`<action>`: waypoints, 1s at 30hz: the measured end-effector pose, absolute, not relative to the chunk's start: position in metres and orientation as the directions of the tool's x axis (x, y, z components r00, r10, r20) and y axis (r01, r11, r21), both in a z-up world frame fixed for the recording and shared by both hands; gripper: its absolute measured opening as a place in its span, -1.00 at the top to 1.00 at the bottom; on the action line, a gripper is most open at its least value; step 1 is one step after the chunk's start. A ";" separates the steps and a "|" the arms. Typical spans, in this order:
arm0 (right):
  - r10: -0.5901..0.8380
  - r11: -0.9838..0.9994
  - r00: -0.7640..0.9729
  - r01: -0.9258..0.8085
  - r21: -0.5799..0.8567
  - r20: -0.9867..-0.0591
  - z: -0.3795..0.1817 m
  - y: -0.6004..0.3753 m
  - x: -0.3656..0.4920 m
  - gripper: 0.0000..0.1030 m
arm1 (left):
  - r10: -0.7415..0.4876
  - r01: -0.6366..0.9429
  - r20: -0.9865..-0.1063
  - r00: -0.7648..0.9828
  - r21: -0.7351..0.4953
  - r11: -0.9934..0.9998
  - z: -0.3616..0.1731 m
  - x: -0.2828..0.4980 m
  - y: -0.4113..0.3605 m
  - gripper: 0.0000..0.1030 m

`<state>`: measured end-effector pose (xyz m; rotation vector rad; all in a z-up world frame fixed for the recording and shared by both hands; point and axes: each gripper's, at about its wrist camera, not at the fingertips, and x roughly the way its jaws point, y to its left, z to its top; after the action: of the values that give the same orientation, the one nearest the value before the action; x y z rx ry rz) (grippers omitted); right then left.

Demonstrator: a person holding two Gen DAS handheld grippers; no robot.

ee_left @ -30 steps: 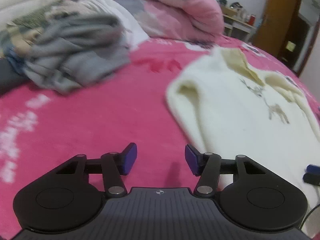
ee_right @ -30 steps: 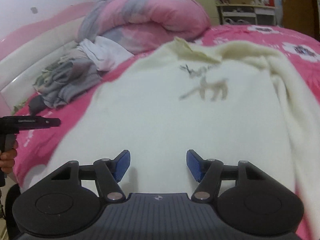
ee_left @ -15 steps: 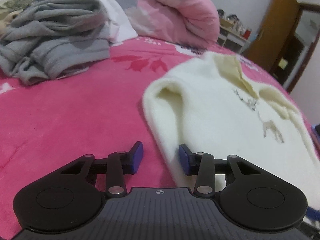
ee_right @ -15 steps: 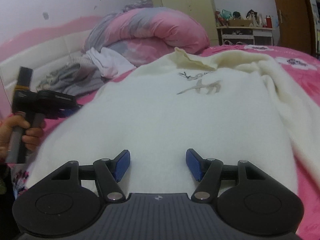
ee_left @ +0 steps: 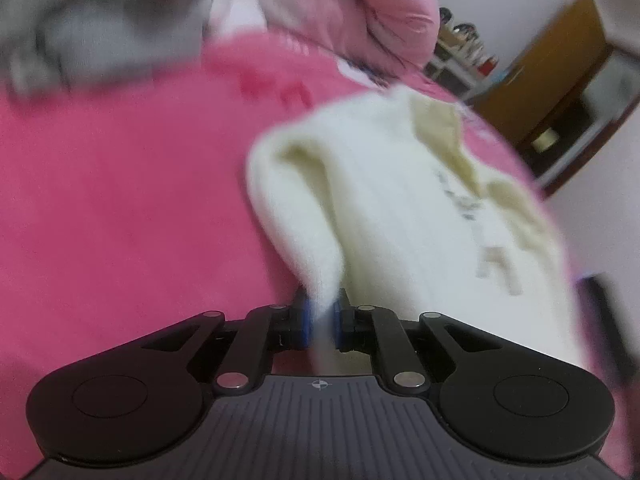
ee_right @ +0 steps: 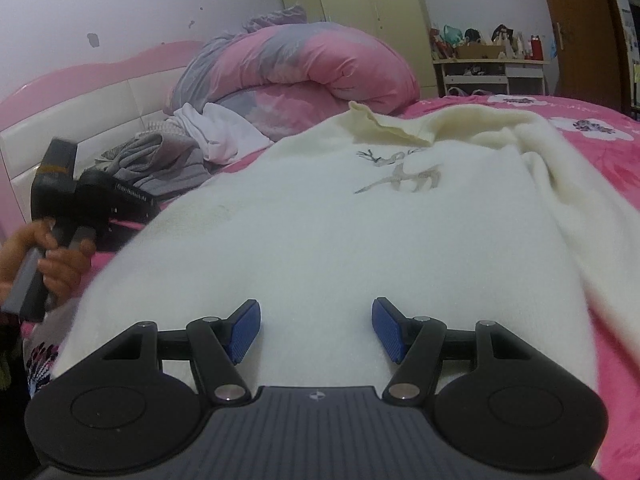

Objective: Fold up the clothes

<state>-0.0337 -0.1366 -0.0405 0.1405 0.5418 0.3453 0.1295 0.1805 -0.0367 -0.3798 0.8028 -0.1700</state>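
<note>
A cream sweater [ee_right: 360,232] with a grey deer print lies spread on the pink bed cover [ee_right: 600,152], collar toward the far end. In the left wrist view the same cream sweater [ee_left: 384,216] is blurred, and my left gripper [ee_left: 320,322] is shut on its left edge, which rises a little off the cover. The right gripper [ee_right: 316,330] stands open over the sweater's lower part, with nothing between its blue pads [ee_right: 242,330]. A hand [ee_right: 52,256] holds the left gripper's black handle [ee_right: 76,196] at the sweater's left side.
A pile of grey clothes [ee_right: 160,164] and a white garment [ee_right: 216,128] lie at the head of the bed beside a rolled pink and grey duvet [ee_right: 304,64]. A white shelf [ee_right: 492,76] with clutter and a brown door [ee_right: 580,28] stand beyond the bed.
The left gripper has moved right onto the sweater's left edge and shut on it, lifting the edge slightly. The right gripper has stayed open over the sweater's lower part.
</note>
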 end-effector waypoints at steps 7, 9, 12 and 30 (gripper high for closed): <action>0.351 0.936 0.803 -0.282 0.210 -0.482 -0.040 -0.136 -0.033 -0.26 | 0.103 -0.080 -0.440 0.892 0.071 0.994 0.049 0.128 0.176 0.82; 0.351 0.936 0.803 -0.283 0.210 -0.481 -0.040 -0.136 -0.034 -0.26 | 0.177 -0.127 -0.369 0.913 0.154 0.980 0.071 0.141 0.183 0.82; 0.350 0.936 0.804 -0.283 0.209 -0.481 -0.041 -0.136 -0.033 -0.26 | 0.267 -0.181 -0.232 0.935 0.335 0.925 0.091 0.160 0.181 0.82; 0.369 0.928 0.797 -0.295 0.226 -0.477 -0.040 -0.137 -0.034 -0.36 | 0.419 -0.043 -0.247 0.874 0.818 0.574 0.012 0.165 0.179 -0.49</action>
<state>-0.0336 -0.1374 -0.0395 0.1425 0.5408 0.3579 0.1648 0.1792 0.0124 0.9266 0.4458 0.2816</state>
